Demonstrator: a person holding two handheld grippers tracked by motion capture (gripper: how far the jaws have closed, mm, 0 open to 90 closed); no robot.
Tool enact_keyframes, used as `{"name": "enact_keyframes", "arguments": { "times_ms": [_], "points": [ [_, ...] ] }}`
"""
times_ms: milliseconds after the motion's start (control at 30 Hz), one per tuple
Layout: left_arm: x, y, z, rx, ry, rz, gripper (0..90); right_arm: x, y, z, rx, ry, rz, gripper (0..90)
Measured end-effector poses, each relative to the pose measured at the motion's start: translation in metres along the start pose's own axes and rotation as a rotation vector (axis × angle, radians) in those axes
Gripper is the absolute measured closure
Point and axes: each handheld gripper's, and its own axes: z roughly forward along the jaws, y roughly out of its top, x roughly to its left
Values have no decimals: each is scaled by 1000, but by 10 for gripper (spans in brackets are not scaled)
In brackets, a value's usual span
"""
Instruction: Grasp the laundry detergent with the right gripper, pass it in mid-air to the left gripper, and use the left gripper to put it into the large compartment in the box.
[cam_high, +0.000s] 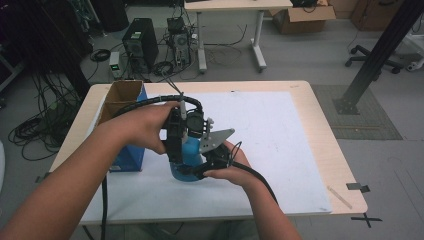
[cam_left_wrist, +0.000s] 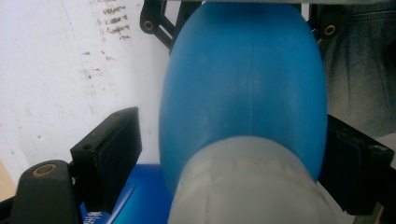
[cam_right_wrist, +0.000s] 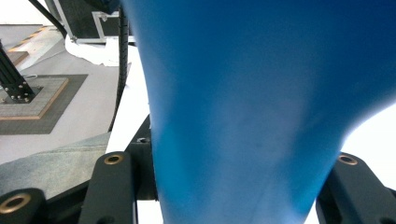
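Table (cam_high: 320, 145) with a light wood top, a white sheet (cam_high: 270, 150) covering most of it. Cardboard box (cam_high: 120, 95) with a blue side stands open at the table's left part, on the sheet's left edge. Grey floor beyond with a black PC tower (cam_high: 141, 42) and loose cables.

Blue bottle (cam_high: 189, 152) sits near the sheet's middle front, just right of the box, between both hands. Body is rounded, blue; in the left gripper view a whitish cap end (cam_left_wrist: 247, 186) is nearest the camera.

Left gripper (cam_high: 176, 150) comes down over the bottle from above, left hand (cam_high: 145, 127) wrapped on its body. In the left gripper view its 2 jaws are spread on either side of the bottle (cam_left_wrist: 243, 88): clear gap at the left pad, right pad looks to touch or nearly touch the blue wall, can't tell which.

Right gripper (cam_high: 200, 172) is low at the bottle's front right, right hand (cam_high: 232, 167) behind it, grey 3-cornered plate on top. In the right gripper view the bottle (cam_right_wrist: 261, 107) stands between its 2 jaws; jaws apart around it, contact can't be confirmed.
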Motion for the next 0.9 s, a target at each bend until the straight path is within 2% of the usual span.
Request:
{"name": "enact_keyframes", "arguments": {
  "times_ms": [500, 700, 900],
  "points": [
    [-1, -1, 3, -1, -14, 12, 255, 2, 2, 2, -4, 0, -5, 441],
    [-2, -1, 3, -3, -31, 29, 376, 2, 3, 2, -2, -9, -14, 441],
    [-3, 0, 3, 1, -25, 22, 382, 2, 3, 3, 0, -11, -12, 441]
  ]
}}
